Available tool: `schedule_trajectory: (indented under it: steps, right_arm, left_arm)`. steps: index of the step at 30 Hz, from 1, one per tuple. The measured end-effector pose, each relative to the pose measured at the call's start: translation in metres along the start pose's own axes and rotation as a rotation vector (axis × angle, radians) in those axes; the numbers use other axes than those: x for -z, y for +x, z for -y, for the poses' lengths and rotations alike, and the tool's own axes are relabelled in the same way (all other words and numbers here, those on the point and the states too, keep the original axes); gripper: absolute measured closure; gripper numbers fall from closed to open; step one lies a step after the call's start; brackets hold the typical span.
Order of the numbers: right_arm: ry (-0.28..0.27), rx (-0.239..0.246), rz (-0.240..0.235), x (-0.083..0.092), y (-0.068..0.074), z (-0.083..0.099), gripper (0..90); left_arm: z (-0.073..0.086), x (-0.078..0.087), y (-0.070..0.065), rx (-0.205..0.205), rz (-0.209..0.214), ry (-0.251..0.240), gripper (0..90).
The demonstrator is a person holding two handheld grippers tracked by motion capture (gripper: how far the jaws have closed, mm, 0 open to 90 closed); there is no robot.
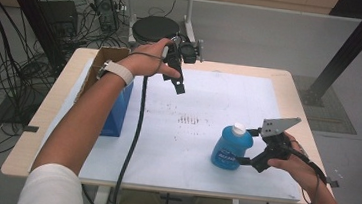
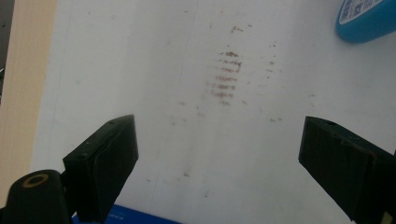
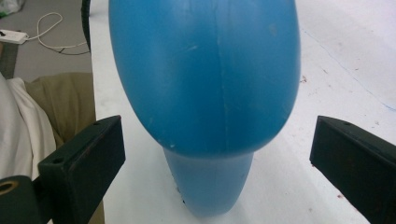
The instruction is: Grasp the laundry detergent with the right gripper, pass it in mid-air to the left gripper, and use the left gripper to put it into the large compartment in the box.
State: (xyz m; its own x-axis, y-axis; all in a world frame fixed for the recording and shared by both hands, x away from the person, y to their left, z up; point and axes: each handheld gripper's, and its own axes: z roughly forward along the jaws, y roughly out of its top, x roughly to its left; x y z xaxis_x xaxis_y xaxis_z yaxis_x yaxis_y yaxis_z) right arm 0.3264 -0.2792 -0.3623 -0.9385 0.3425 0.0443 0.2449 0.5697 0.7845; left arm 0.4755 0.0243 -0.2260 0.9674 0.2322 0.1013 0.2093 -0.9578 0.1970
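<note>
Bottle (image 1: 231, 148), rounded glossy blue plastic, white cap, smooth white mat (image 1: 220, 93)

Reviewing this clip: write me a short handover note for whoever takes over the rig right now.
Right tool: open, jaws either side of the blue bottle, not yet pressing on it.
Left tool: open, empty, held above the far part of the white mat.
Bottle stands upright on the mat near the right edge, white cap on. Blue box sits at the left side.
Done: right tool lined up on the bottle.
Left: close and lift.
</note>
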Motion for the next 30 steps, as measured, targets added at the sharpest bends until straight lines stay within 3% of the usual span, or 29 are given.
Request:
schedule_trajectory:
  steps: [30]
  right_arm:
    - [0.002, 0.002, 0.005, -0.003, -0.0005, 0.0022, 2.6]
  left_arm:
    - [0.0009, -0.0012, 0.0005, 0.003, 0.0, -0.001, 12.3]
